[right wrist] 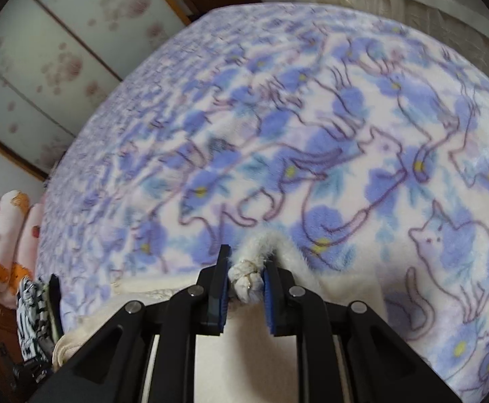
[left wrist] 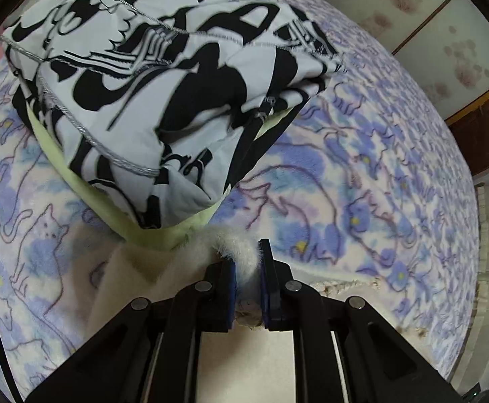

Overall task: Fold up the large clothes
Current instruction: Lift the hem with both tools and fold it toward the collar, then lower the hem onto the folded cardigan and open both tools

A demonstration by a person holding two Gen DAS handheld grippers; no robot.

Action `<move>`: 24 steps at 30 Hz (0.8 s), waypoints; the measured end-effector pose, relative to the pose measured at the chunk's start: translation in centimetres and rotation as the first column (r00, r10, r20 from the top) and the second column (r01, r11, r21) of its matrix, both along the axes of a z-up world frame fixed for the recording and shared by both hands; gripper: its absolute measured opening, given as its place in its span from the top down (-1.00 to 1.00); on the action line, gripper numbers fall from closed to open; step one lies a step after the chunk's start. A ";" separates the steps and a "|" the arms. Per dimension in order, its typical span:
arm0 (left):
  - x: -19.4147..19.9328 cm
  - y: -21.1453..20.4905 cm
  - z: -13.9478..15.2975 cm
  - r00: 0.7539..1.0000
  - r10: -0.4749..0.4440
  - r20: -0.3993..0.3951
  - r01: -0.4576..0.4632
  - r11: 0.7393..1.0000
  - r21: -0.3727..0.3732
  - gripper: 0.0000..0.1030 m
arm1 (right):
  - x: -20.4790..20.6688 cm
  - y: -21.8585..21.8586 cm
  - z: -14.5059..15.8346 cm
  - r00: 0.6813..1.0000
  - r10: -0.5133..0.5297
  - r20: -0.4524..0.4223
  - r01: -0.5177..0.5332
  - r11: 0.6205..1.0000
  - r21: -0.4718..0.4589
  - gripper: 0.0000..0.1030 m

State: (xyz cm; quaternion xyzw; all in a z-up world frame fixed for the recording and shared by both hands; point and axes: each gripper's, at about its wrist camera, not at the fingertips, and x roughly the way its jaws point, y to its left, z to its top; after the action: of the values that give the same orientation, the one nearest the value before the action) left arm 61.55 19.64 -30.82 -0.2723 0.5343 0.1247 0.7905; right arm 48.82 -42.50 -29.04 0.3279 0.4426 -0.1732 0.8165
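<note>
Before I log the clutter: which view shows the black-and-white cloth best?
The left wrist view: the black-and-white cloth fills its upper half, folded, seams and print clear, lying on something pale green. The right wrist view catches only a small sliver of it at its lower left edge.

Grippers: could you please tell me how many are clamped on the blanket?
2. The left gripper pinches a fluffy white fold of the blanket beside the folded clothes; the right gripper pinches a bunched corner.
</note>
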 end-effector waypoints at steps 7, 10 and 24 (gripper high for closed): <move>1.4 -1.0 -2.7 0.999 -0.024 -0.048 0.027 0.999 0.046 0.73 | 0.5 0.0 -2.7 1.000 -0.017 -0.010 0.017 1.000 -0.013 0.65; 2.0 -1.0 -2.8 0.997 -0.041 -0.070 0.044 0.998 0.045 0.71 | 0.6 0.0 -3.0 1.000 -0.017 -0.004 0.017 1.000 -0.011 0.64; 0.0 -1.6 6.8 0.981 -0.074 0.179 0.047 0.988 0.150 -0.61 | 2.2 3.8 5.9 0.981 0.186 0.053 -0.165 0.947 -0.274 -0.43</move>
State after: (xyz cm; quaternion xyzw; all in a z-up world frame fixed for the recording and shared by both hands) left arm 61.59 18.05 -24.00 -0.2082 0.4565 0.1132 0.8576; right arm 51.00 -38.66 -23.18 0.1800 0.4101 -0.1454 0.8822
